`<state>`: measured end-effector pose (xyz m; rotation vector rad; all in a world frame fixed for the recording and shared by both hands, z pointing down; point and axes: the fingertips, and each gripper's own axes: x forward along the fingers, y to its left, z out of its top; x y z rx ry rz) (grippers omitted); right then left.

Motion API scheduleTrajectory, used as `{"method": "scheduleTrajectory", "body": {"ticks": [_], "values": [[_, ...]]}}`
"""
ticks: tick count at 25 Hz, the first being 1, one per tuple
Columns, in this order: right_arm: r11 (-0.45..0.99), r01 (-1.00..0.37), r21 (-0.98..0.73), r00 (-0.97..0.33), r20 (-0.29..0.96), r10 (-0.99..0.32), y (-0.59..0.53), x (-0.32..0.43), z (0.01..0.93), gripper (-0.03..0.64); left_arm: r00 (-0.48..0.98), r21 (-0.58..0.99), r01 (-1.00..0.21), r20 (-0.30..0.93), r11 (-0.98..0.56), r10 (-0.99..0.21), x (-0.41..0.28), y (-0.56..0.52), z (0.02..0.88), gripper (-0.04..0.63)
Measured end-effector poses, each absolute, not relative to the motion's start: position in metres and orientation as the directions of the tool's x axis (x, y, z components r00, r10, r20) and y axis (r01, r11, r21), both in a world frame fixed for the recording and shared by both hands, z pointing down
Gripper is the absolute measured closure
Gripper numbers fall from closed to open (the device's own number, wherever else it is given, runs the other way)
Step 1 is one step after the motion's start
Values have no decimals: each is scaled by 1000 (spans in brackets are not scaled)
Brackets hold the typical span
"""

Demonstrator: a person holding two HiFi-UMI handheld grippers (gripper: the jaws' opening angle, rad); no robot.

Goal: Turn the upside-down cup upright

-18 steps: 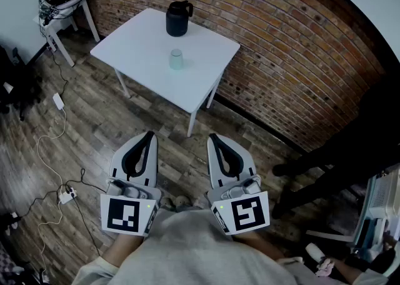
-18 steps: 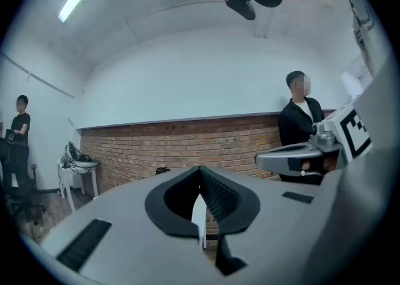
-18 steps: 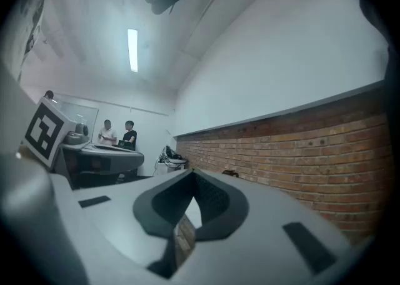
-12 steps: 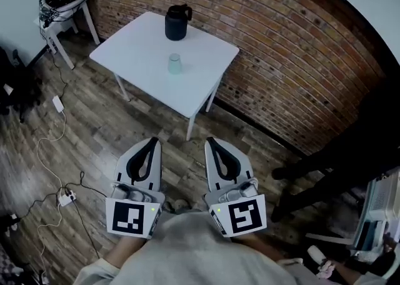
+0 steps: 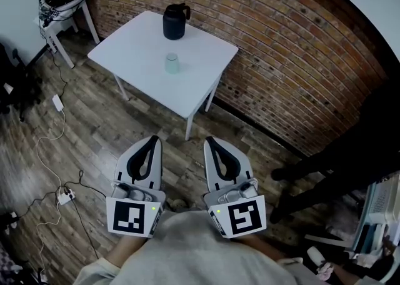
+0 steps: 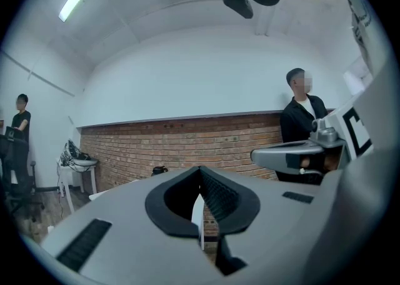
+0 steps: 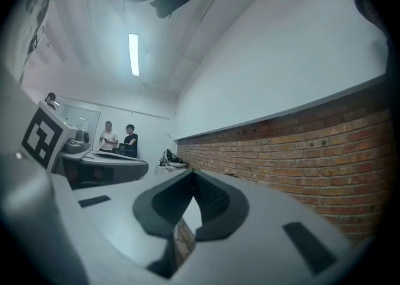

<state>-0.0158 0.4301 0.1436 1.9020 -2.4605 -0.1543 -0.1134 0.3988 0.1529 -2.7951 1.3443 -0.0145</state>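
Though tiny, cup [image 5: 172,63] seems beyond grippers [image 5: 150,140] [image 5: 210,142].

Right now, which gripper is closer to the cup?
Left, slightly. The left gripper is short of the cup, a bit to its left; the right gripper is farther off to its right.

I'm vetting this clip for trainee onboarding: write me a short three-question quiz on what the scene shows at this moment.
1. True or false: the left hand-held gripper is shut on the cup.
2. What stands beyond the cup on the white table? A) black jug B) laptop C) plate
3. Fill in: the left and the right hand-held gripper both have their jaws ____.
Key: 1 false; 2 A; 3 shut.
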Motion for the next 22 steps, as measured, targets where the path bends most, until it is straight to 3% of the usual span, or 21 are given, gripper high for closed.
{"method": "scheduleTrajectory", "body": {"ticks": [22], "values": [[263, -960, 93, -265, -2, -964, 380, -8, 161, 611, 616, -42, -788, -19, -614, -788, -110, 350, 155, 584]]}}
